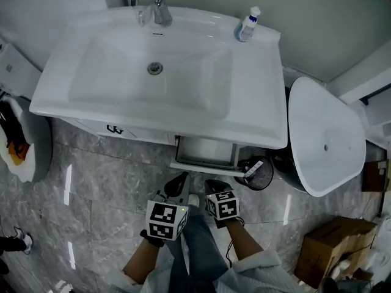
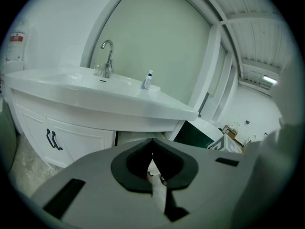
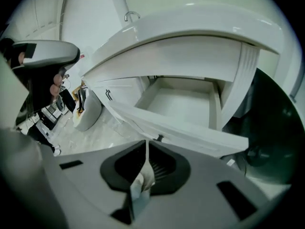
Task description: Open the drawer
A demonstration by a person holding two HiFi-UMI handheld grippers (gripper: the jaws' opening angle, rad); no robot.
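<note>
Drawer under the right half of the white washbasin stands pulled out of the vanity, its white front panel toward the person and its inside bare as far as the right gripper view shows. A small dark knob sits in the middle of that front. To the drawer's left are the closed cabinet doors with their dark handles, and to its right a black bin stands on the grey marbled floor. Both grippers hang in front of the person's legs, near the drawer front but clear of it. The left gripper has its jaws brought together with nothing between them, and the right gripper likewise has its tips meeting on nothing, with the knob just beyond them. Judging by how much of the box shows past the basin's edge, the opening looks done or nearly so, and the step in hand reads as coming away from the pull. If more travel is wanted, the next move calls for parting the right jaws, setting them round the knob and pulling straight toward the body, in line with the runners so the drawer doesn't bind. Otherwise it only needs both tools taken clear.
</note>
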